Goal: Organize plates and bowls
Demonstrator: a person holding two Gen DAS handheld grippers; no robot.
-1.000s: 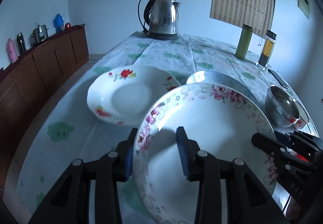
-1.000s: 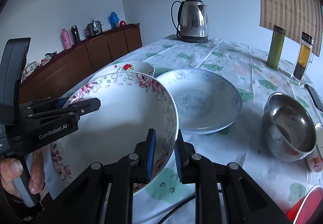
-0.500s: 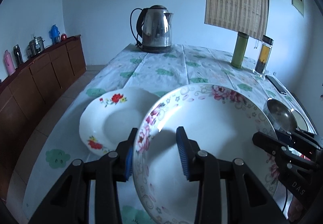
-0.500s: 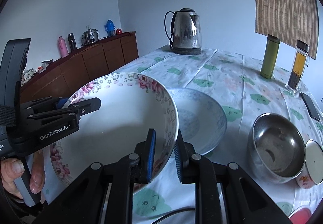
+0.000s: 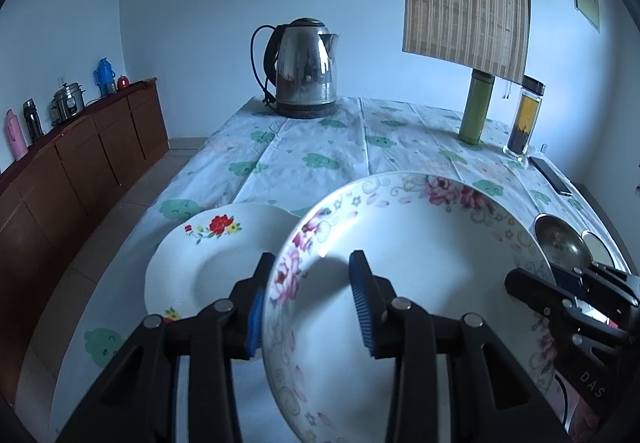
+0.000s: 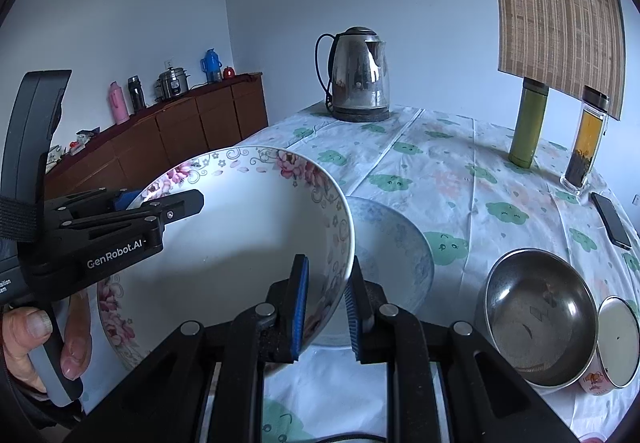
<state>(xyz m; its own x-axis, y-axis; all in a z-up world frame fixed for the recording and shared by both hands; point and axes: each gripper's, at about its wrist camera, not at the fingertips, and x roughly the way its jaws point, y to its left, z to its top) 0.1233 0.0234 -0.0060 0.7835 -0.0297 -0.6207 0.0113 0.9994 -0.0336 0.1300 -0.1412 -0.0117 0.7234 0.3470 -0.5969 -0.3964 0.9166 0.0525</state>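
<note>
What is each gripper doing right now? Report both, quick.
Left gripper: shut on the left rim of the pink-flowered bowl.
Right gripper: shut on the same bowl's right rim.

Three plates (image 6: 240,243); one steel bowl (image 6: 538,315); one kettle (image 6: 360,75); two bottles (image 6: 530,123)

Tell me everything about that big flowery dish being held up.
The flowery dish is a deep, glossy white plate, ceramic by its look, with pink blooms and grey scrolls around its rim. It is empty, tilted and lifted off the table. The left tongs pinch one edge and the right tongs pinch the opposite edge.
</note>
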